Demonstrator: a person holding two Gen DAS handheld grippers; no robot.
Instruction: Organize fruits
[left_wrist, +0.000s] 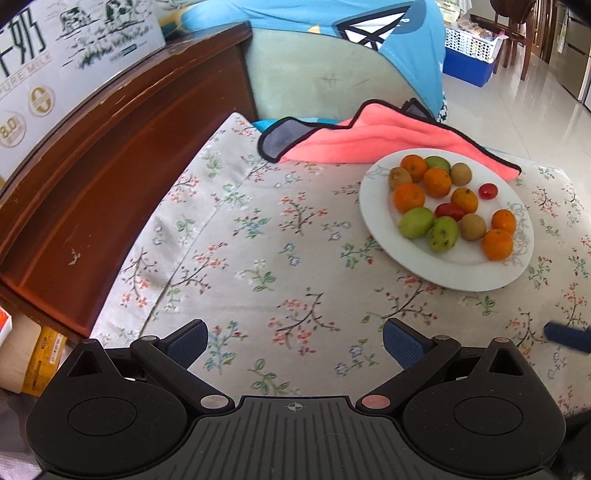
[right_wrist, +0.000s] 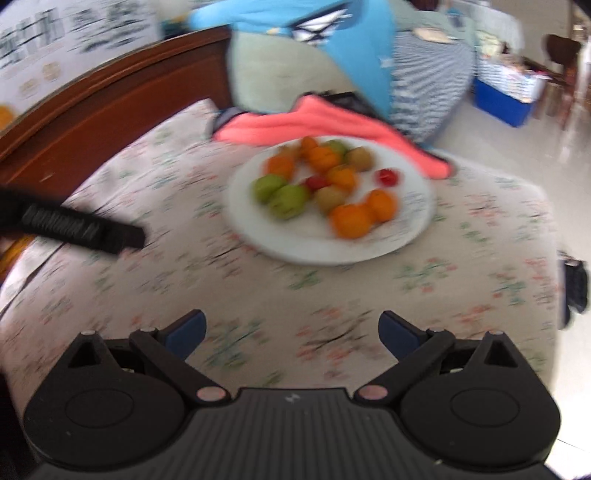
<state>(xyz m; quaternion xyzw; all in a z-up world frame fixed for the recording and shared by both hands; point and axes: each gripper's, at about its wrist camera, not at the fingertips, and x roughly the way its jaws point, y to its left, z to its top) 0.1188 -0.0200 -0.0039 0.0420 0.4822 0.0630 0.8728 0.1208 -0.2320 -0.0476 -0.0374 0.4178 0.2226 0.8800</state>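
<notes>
A white plate (left_wrist: 465, 273) on the floral cloth carries several small oranges (left_wrist: 408, 197), green fruits (left_wrist: 415, 222), brown round fruits (left_wrist: 472, 226) and two red tomatoes (left_wrist: 449, 211). My left gripper (left_wrist: 293, 341) hovers open over bare cloth, down and left of the plate, nothing between its blue pads. The right wrist view is blurred; it shows the same plate (right_wrist: 413, 229) with the oranges (right_wrist: 351, 220) ahead of my right gripper (right_wrist: 291, 332), which is open and empty. The left gripper's finger (right_wrist: 81, 223) shows at the left edge there.
A pink towel (left_wrist: 388, 142) lies behind the plate against a green cushion (left_wrist: 314, 74). A dark wooden board (left_wrist: 110, 155) borders the cloth on the left, with a milk carton box (left_wrist: 66, 55) above. A blue basket (left_wrist: 469, 59) stands on the tiled floor at the right.
</notes>
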